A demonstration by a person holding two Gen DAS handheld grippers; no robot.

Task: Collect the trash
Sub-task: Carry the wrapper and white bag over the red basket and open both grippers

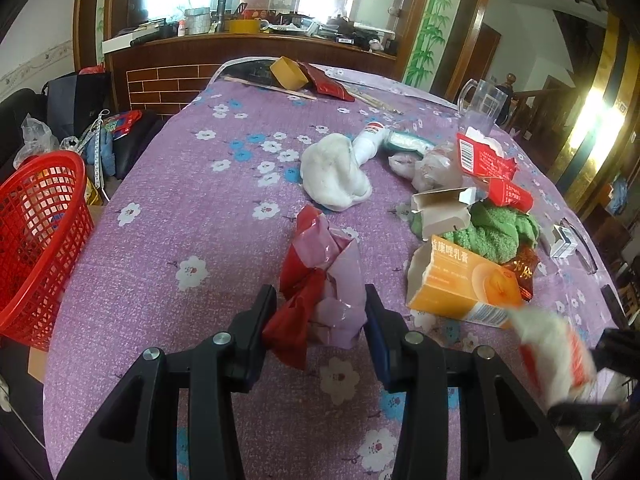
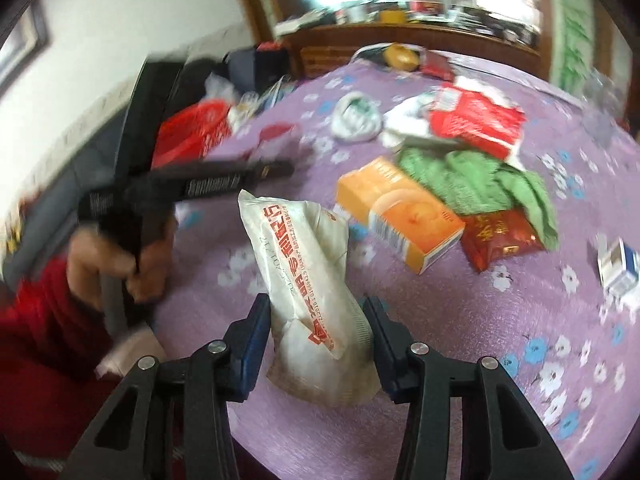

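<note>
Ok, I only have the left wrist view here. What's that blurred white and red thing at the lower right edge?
Observer: A crumpled white wrapper with red print, upright between the right gripper's fingers.
Operator: Gripped, or just between them?
Observer: Gripped, it seems: both pads touch its sides.
Operator: Who is holding the gripper on my side?
Observer: A hand with a red sleeve grasps the handle of the left gripper, which clamps the pink and red bag.
</note>
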